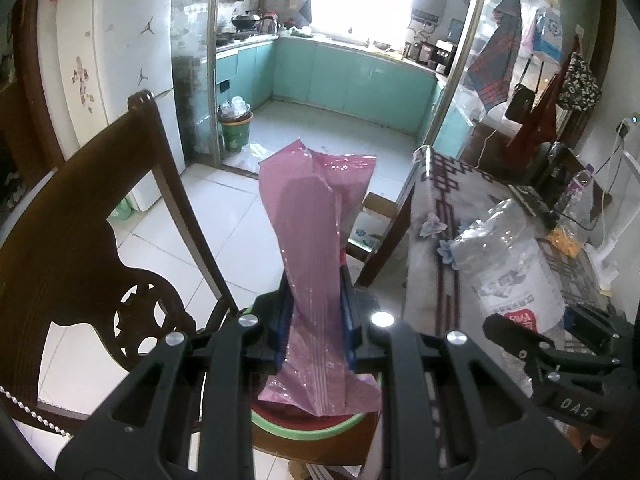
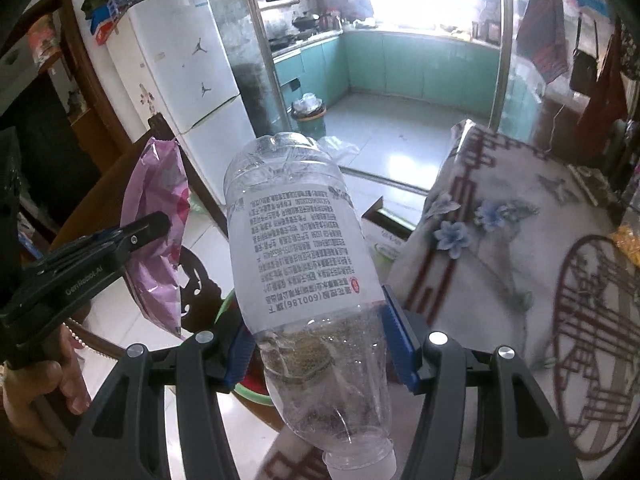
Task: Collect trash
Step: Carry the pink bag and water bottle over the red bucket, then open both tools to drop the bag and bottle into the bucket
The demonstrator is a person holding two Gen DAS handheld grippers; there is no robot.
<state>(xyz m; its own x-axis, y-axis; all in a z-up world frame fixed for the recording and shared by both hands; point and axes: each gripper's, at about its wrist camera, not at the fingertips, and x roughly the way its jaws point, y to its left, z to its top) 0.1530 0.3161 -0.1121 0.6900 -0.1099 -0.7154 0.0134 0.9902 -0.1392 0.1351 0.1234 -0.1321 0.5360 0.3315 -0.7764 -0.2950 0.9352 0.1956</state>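
Left hand-held gripper [image 1: 314,320] clamps crinkled pink plastic wrapper [image 1: 316,220], frame centre; right hand-held gripper [image 2: 320,344] grips clear empty plastic bottle [image 2: 296,248], cap lowermost.

My pink wrapper [image 1: 316,264] looks glossy plastic film; my bottle [image 2: 304,248] clear, crinkled plastic; the chair [image 1: 80,216] seems polished carved wood.

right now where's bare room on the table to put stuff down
Free: the patterned tablecloth from its near corner across the blue flowers to the red round motif. Crowded: the far right edge, with yellow snacks, cables and a bottle. The wooden chair hems in the left.
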